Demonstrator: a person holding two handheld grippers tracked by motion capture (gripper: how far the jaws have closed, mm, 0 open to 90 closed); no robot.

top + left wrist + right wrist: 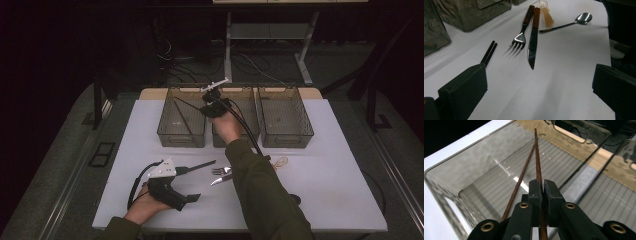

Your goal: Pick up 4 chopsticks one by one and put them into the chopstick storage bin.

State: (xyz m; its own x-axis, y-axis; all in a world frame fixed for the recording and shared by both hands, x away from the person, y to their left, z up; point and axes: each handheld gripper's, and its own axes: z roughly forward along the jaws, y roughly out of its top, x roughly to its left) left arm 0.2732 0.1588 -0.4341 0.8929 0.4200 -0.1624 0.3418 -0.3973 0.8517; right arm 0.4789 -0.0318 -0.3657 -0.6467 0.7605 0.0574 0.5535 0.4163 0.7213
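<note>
1. One white table (325, 180) carries three clear bins in a row at its far edge: left bin (182, 135), middle bin (247, 107), right bin (286, 117).
2. Right gripper (542, 187) is over the left bin, jaws pinched tight on one brown chopstick (537, 157). The stick points down into the bin. A second chopstick (517, 185) lies slanted on the bin floor, just beside it.
3. Left gripper (192, 170) rests low at the near left of the table, jaws spread wide, nothing between them.
4. Black chopsticks (489, 51) lie just past its left jaw.
5. Beyond them: fork (522, 30) and knife (533, 40) side by side, steel spoon (569, 23) farther off, amber plastic utensil (547, 15) between.
</note>
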